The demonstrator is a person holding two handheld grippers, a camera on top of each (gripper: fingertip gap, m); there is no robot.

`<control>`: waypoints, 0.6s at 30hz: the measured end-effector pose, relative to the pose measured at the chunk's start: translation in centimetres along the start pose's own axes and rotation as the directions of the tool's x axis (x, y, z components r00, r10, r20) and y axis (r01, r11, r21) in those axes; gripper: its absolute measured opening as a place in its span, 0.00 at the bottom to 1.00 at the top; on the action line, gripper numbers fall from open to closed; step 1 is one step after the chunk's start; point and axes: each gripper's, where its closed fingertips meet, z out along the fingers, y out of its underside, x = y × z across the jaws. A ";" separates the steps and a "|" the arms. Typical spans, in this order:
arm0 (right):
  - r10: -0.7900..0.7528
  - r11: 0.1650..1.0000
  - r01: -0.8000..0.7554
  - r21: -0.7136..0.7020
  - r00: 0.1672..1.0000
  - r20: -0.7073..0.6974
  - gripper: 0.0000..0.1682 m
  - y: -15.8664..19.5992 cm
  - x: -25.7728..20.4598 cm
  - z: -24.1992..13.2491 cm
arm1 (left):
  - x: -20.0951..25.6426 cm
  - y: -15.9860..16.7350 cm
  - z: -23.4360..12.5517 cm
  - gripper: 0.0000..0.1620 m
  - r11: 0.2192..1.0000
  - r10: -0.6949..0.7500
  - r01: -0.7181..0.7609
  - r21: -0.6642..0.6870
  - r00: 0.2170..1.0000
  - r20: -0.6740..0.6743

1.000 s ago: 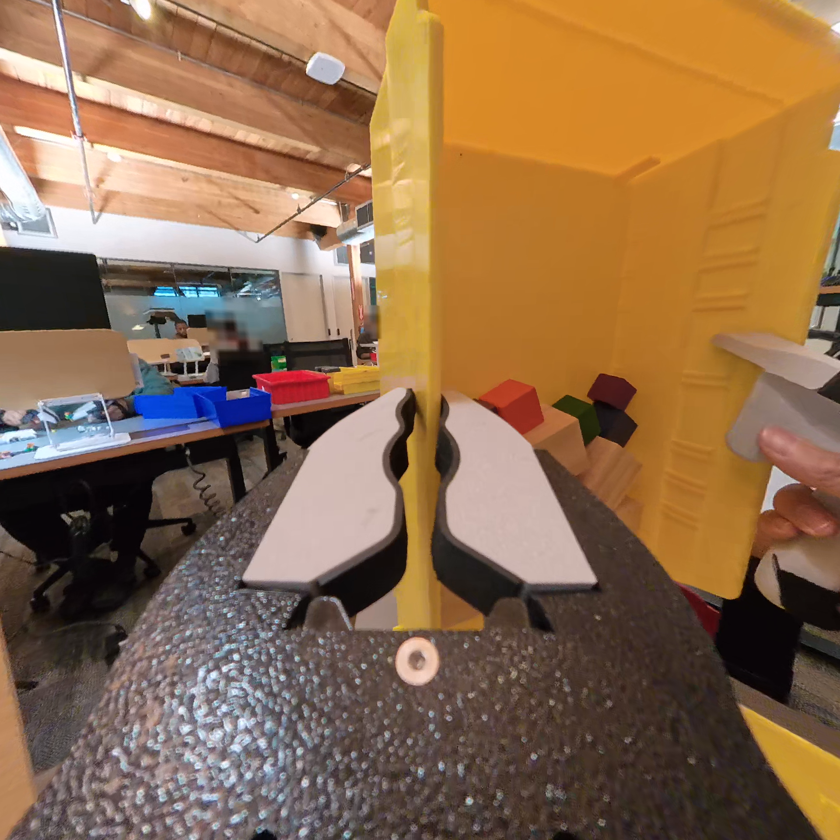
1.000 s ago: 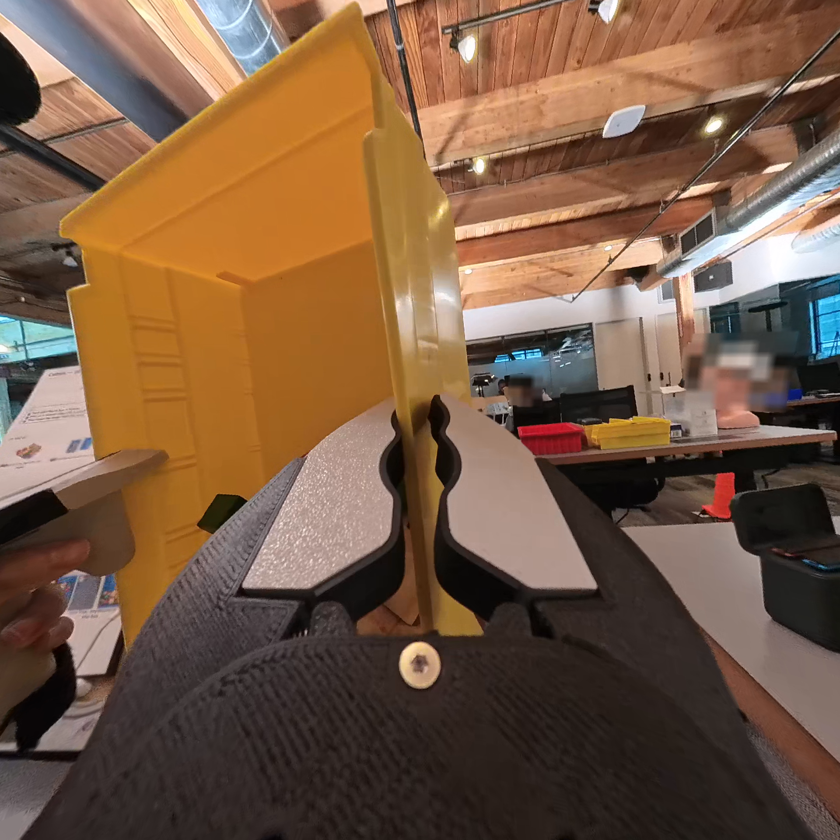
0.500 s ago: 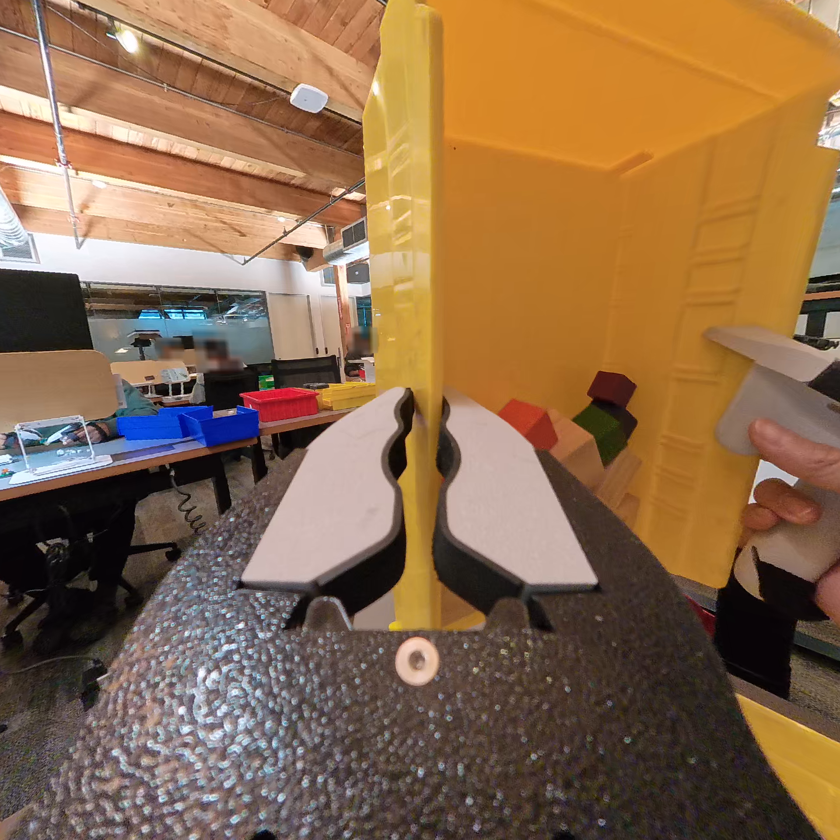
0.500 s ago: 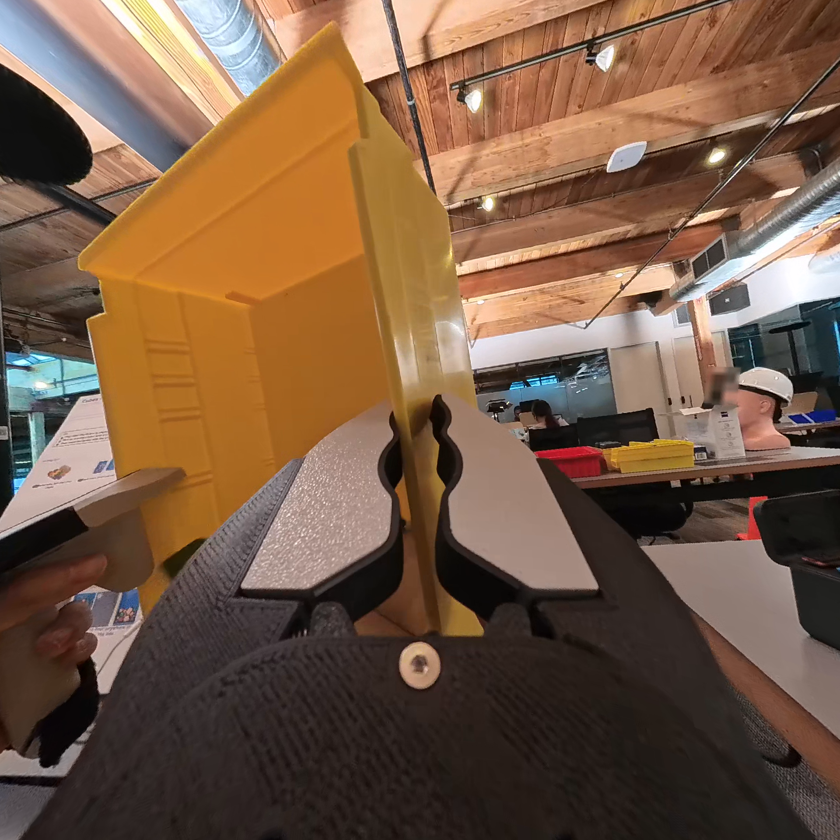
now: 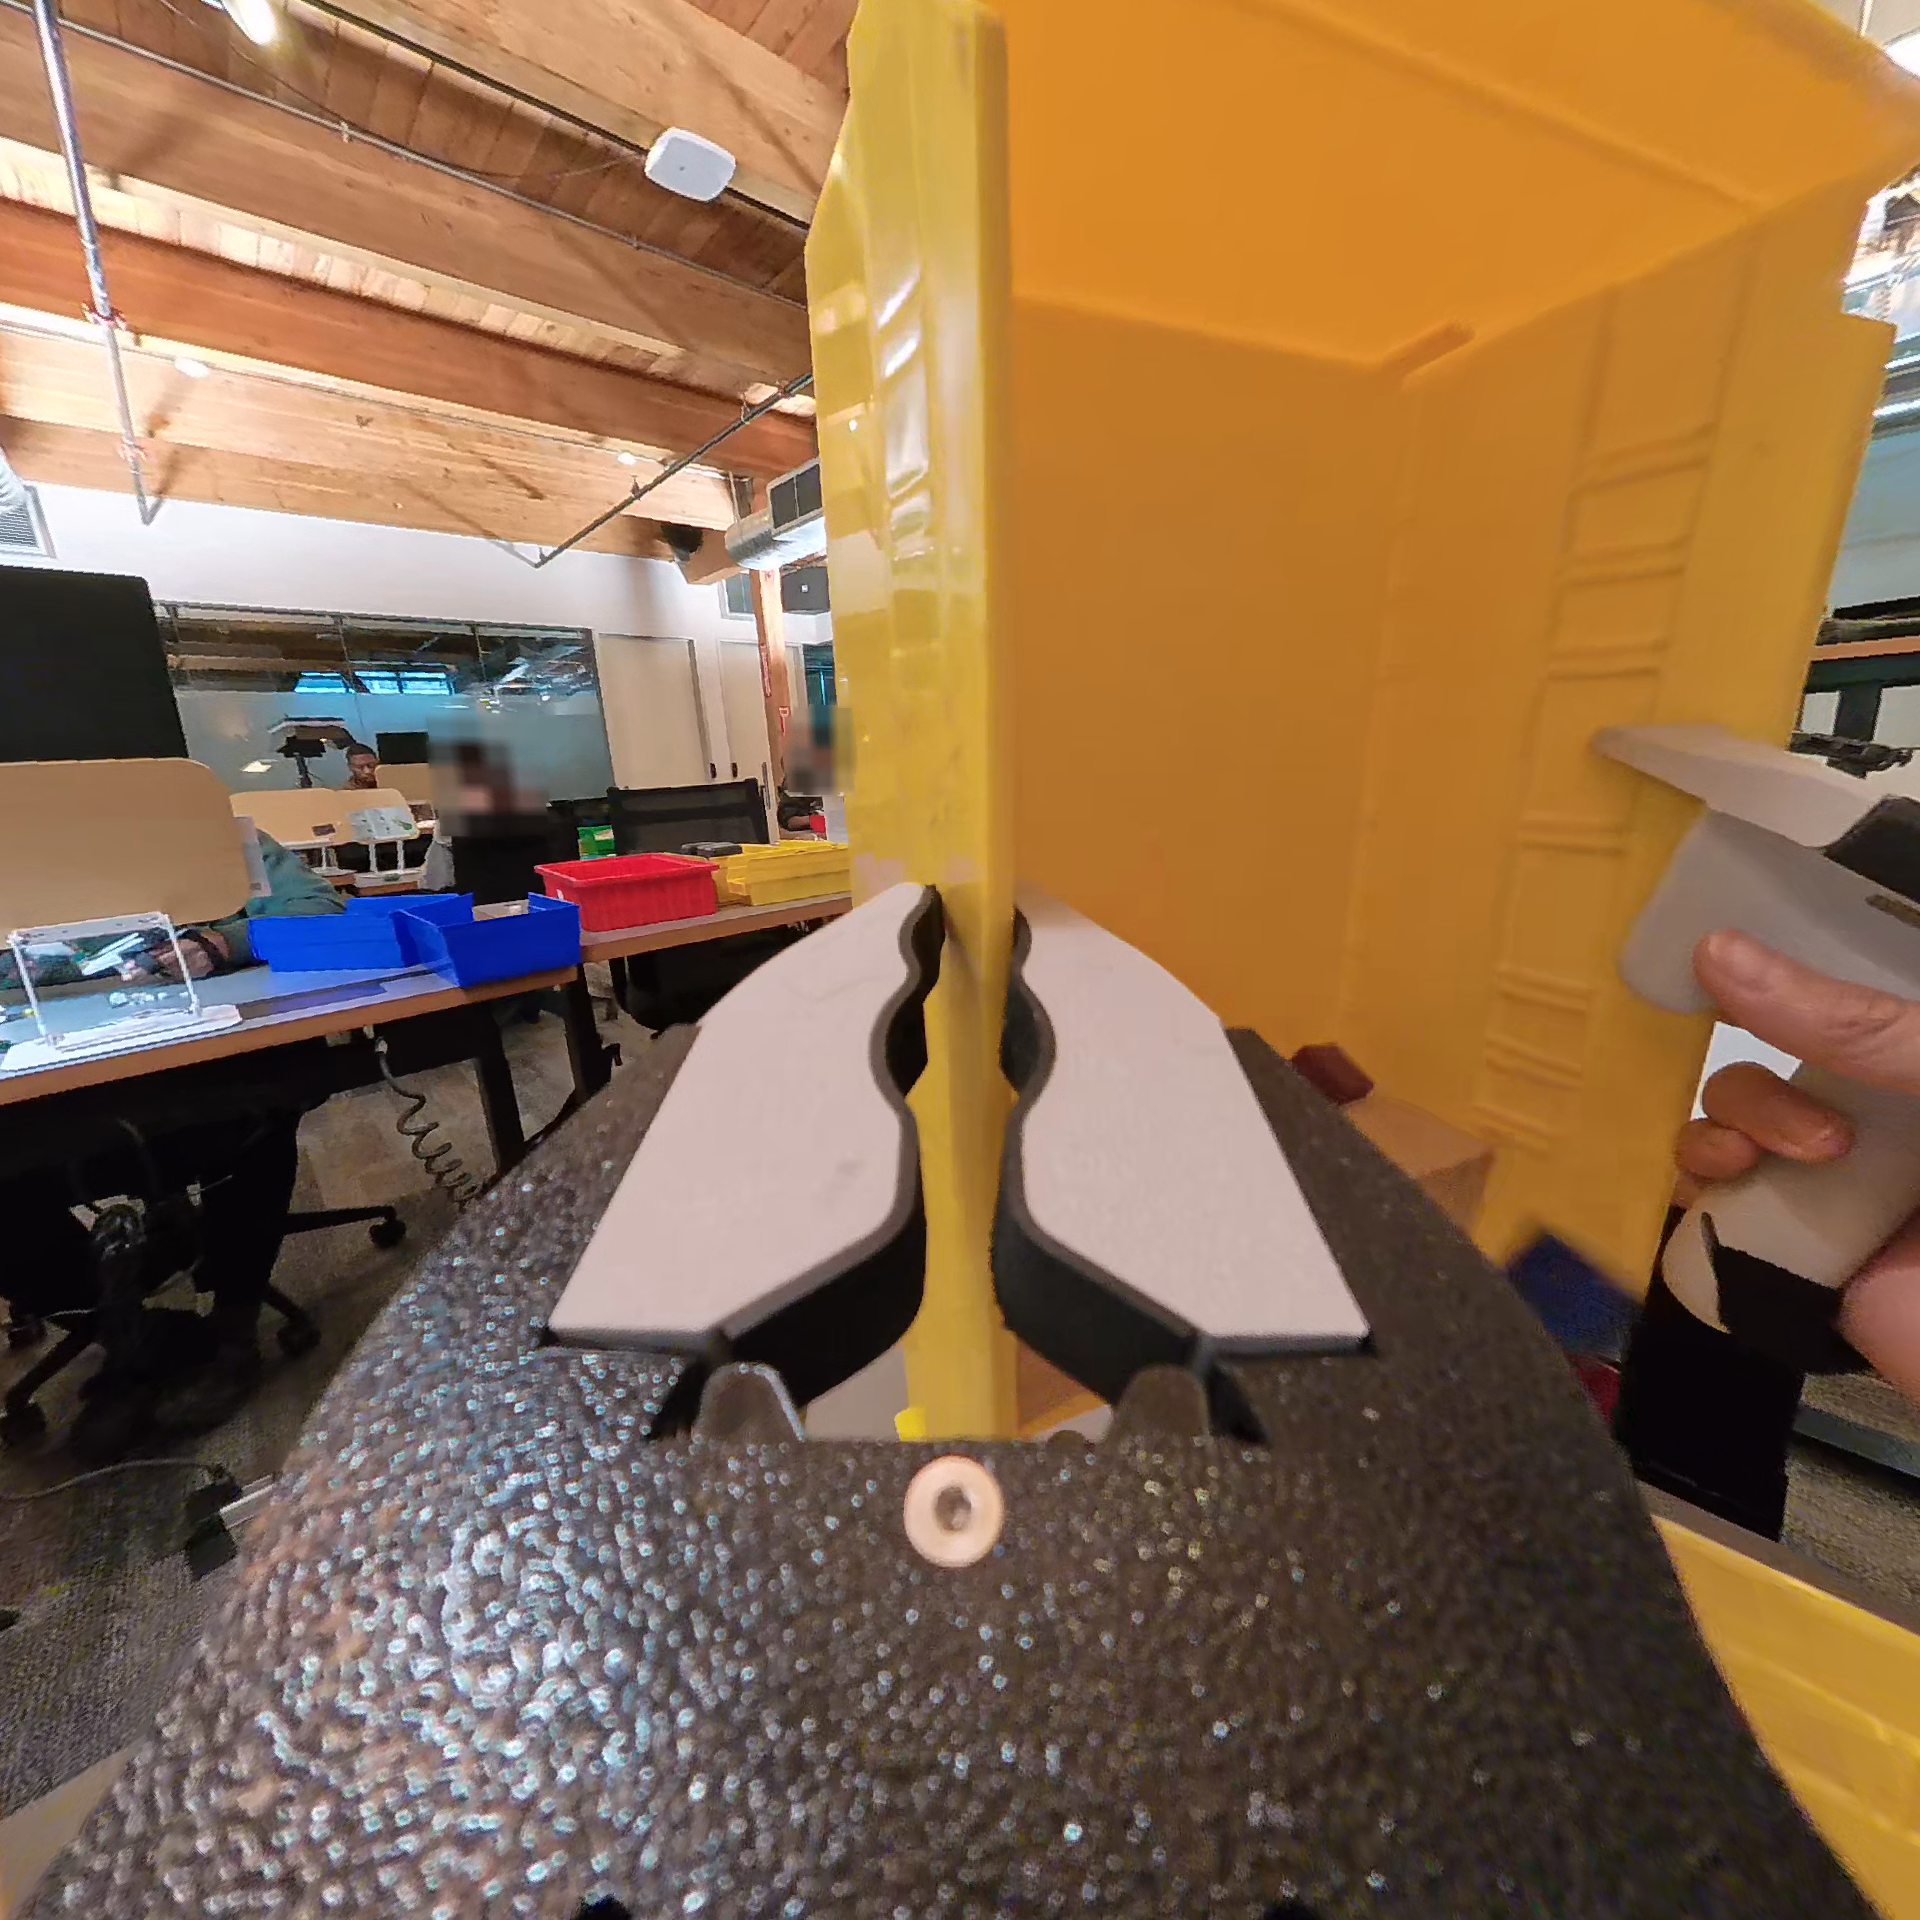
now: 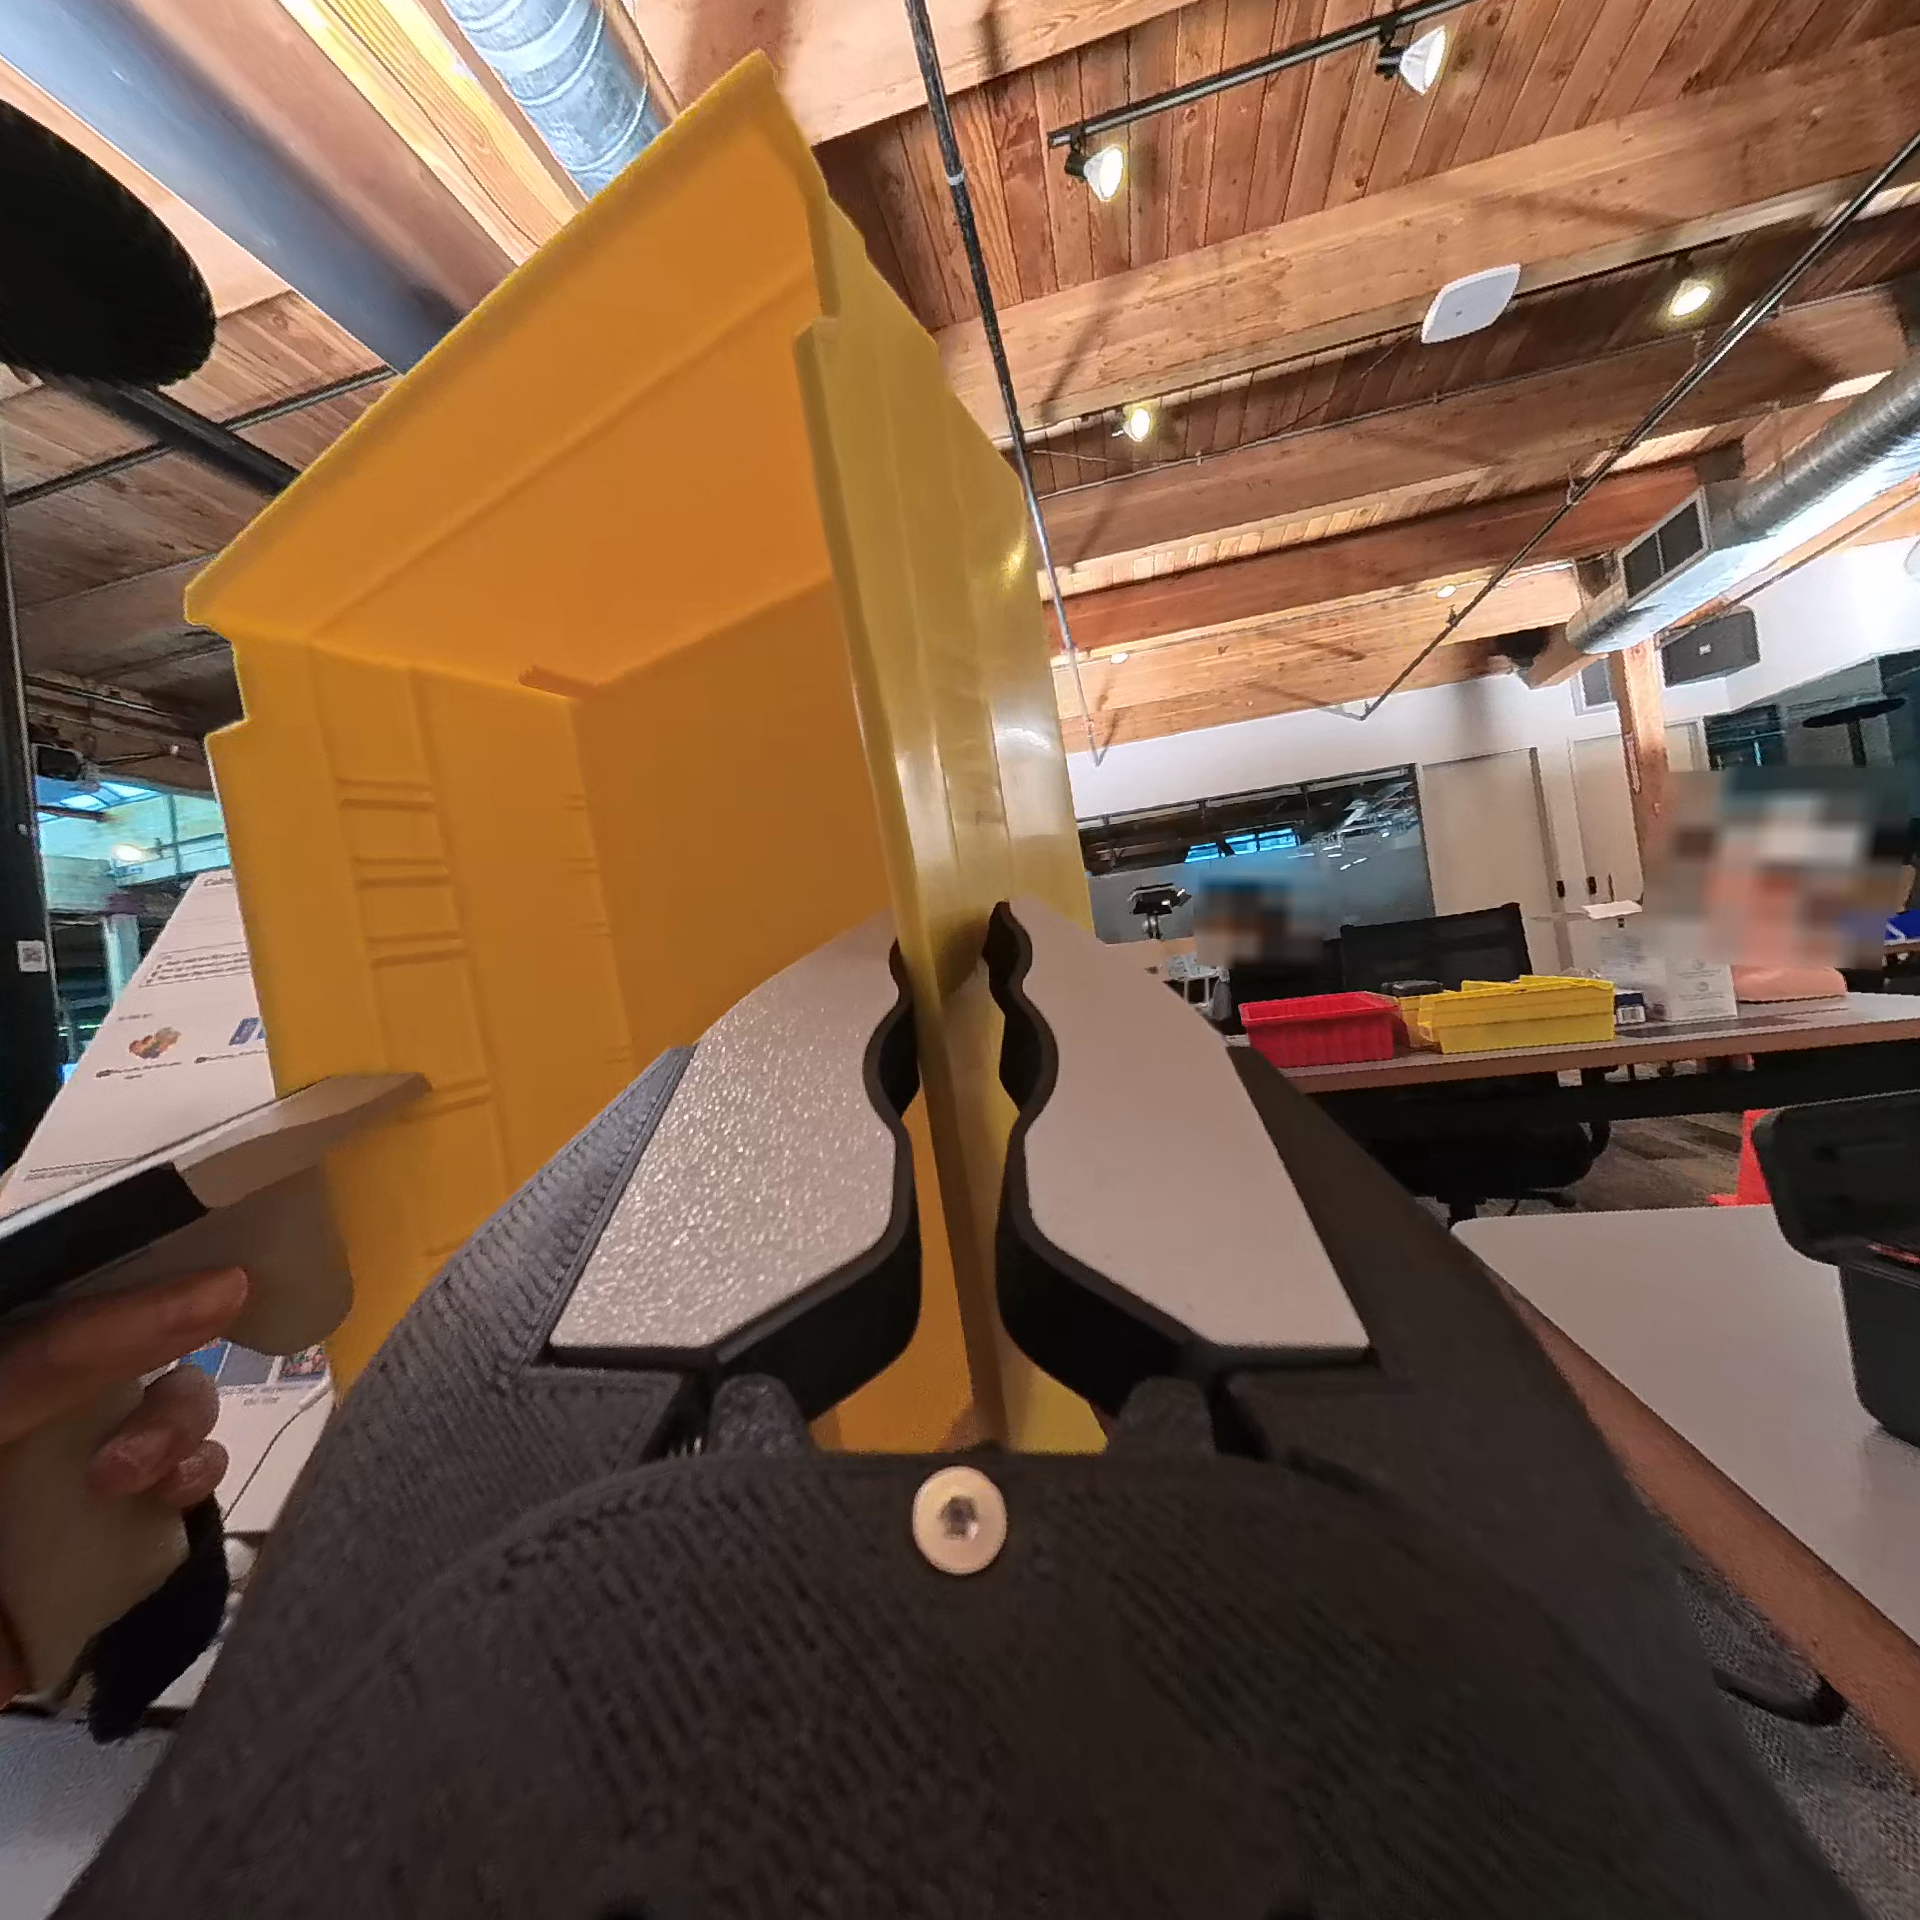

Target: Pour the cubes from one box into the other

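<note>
Yellow box [image 5: 1195, 675]: one, held in the air and tipped steeply, its open mouth facing the cameras. Two grippers hold it, one per side wall. Left gripper [image 5: 966, 925] has its fingers clenched on the left wall's rim; right gripper [image 6: 951, 930] has its fingers clenched on the opposite wall's rim. Each gripper also shows in the other's view, held by a hand [image 5: 1808, 1049] at the far wall.

Cubes, left wrist view: three can be counted at the low corner of the box. One dark red cube [image 5: 1330, 1070], one plain wooden cube [image 5: 1423, 1143], and one blue cube [image 5: 1569, 1299], blurred, at the lower lip. Most of the box interior is bare. In the right wrist view no cubes show inside.

Second yellow box [image 5: 1808, 1683]: only a rim at lower right, below the tipped one; contents hidden.

Room: a counter [image 6: 1662, 1340] edge runs along the right, carrying one black case [image 6: 1860, 1247]. Far desks behind hold blue bins [image 5: 416, 930], one red bin [image 5: 634, 888] and yellow bins [image 6: 1507, 1013].
</note>
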 end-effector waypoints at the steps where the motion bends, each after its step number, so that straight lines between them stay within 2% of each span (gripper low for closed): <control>1: -0.001 1.000 0.001 -0.006 1.000 0.000 0.07 0.2 0.0 0.0 | -0.1 0.1 -0.1 0.05 1.000 -0.001 0.001 -0.003 1.000 0.003; 8: 0.005 1.000 -0.005 -0.010 1.000 0.009 0.07 0.7 -0.3 -0.3 | -0.2 0.7 -0.6 0.05 1.000 -0.006 0.006 -0.011 1.000 0.003; 18: 0.005 0.998 -0.007 0.064 1.000 0.028 0.07 -1.1 -0.9 -0.2 | 0.3 -1.4 -0.9 0.06 0.998 0.050 -0.050 0.046 0.999 -0.002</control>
